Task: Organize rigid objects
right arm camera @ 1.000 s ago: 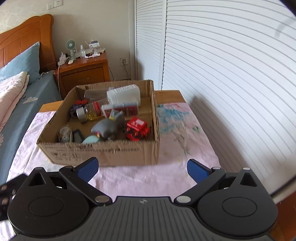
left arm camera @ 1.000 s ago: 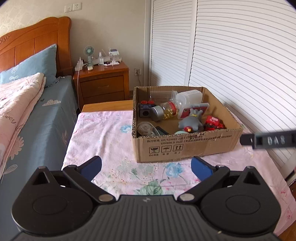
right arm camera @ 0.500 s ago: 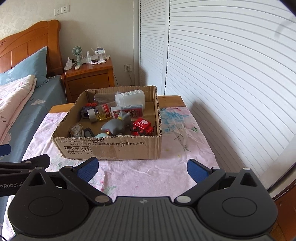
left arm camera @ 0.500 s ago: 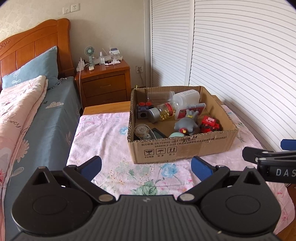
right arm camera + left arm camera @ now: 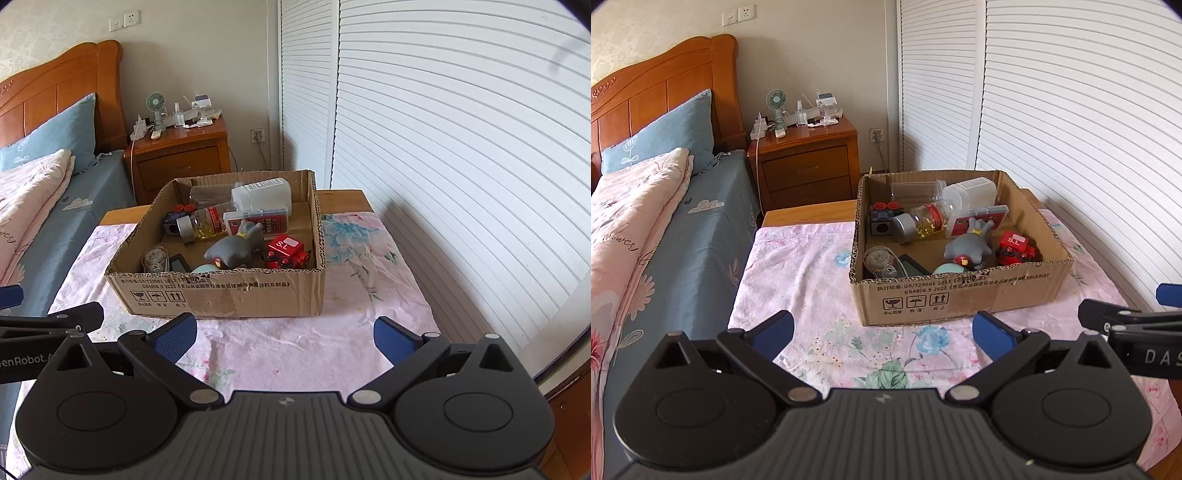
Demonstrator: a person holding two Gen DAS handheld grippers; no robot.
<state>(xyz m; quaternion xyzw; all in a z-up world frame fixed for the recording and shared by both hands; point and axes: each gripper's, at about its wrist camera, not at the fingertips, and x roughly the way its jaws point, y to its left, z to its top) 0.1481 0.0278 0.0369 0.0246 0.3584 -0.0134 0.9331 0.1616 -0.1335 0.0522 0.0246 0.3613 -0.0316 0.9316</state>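
While wide apart, both claws (image 5: 882, 332) (image 5: 284, 334) seemingly empty.

Both wrist cameras sit low at the table's near edge, left and right, facing far across the floral cloth (image 5: 820, 280), sharing the cardboard box (image 5: 960, 295) (image 5: 229, 295) and nightstand (image 5: 177, 162).

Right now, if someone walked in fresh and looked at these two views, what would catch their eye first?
Most striking is the open cardboard box on the pink floral cloth, heaped with small things: a grey toy figure near the front, a red toy train in its front right corner, and a silver-capped bottle lying on its side behind them. Both the left gripper and right gripper hover open and empty short of the box.
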